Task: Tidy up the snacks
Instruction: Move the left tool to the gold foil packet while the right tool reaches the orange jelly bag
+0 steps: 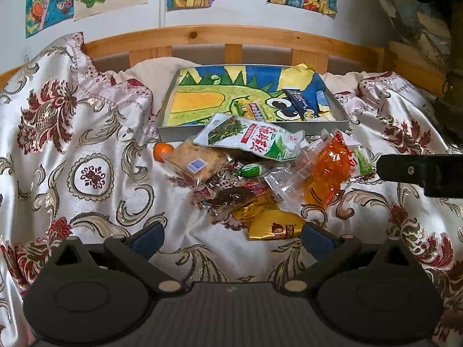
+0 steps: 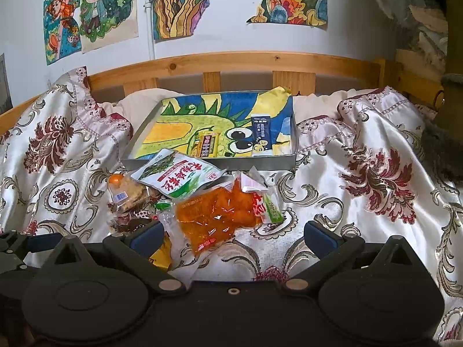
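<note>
A heap of snack packets lies on the bedspread in front of a shallow grey box (image 1: pixel 249 134) (image 2: pixel 208 163) lined with a dragon drawing. In the heap are a white-green packet (image 1: pixel 254 138) (image 2: pixel 179 179), an orange packet (image 1: pixel 327 173) (image 2: pixel 217 219), a biscuit pack (image 1: pixel 199 162), a gold packet (image 1: pixel 272 225) and a small orange fruit (image 1: pixel 160 151). Inside the box lie a dark blue sachet (image 2: pixel 260 134) and a yellow bar (image 2: pixel 207 144). My left gripper (image 1: pixel 231 238) is open just short of the gold packet. My right gripper (image 2: pixel 233 235) is open before the orange packet.
A wooden bed rail (image 1: pixel 231 37) (image 2: pixel 231 63) runs behind the box, with drawings taped on the wall above. Rumpled patterned satin bedspread (image 1: pixel 72 150) (image 2: pixel 361 179) rises in folds on both sides. A black part of the right gripper (image 1: pixel 419 170) juts in from the right edge.
</note>
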A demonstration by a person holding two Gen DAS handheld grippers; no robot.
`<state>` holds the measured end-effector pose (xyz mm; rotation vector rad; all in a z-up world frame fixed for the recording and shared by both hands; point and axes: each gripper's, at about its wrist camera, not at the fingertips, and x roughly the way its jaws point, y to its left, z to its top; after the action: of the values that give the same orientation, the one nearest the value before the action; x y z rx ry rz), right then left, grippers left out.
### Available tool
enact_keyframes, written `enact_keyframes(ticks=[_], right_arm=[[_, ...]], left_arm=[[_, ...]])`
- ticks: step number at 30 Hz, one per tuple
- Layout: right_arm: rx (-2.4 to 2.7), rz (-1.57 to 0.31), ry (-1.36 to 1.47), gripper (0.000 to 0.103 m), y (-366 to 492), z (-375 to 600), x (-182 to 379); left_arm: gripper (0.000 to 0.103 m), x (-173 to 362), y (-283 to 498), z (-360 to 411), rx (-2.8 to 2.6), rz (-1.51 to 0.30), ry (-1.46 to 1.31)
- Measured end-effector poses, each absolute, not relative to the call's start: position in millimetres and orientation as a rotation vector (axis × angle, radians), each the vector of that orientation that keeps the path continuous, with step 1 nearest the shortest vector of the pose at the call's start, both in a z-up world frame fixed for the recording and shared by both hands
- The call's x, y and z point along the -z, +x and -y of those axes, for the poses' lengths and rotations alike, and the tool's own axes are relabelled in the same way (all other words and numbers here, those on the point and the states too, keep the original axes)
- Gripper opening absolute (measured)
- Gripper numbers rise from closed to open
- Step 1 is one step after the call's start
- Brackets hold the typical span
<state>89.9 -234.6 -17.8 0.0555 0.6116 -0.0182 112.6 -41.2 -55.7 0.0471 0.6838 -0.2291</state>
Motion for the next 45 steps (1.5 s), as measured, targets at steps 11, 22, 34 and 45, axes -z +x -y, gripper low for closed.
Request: enact_keyframes(ticks=[11,22,34,45], right_arm=[[-0.004,-0.637,0.062,0.102,99,236,18],[-0.128,-0.697,0.166,0.102,143,255,16],[-0.077,-0.830,0.330,0.098,211,256,56],[-0.061,-0.875,0.369,0.072,206,263,65]], left_arm=[[0.103,61,130,40,0.242,-0.739,-0.013],[0.102,77,164,50,0.334,-0.849,-0.102],[0.090,89,176,47,0.366,-0.838,-0.162],[0.078,88,175,51,0.406,-0.839,-0.187]])
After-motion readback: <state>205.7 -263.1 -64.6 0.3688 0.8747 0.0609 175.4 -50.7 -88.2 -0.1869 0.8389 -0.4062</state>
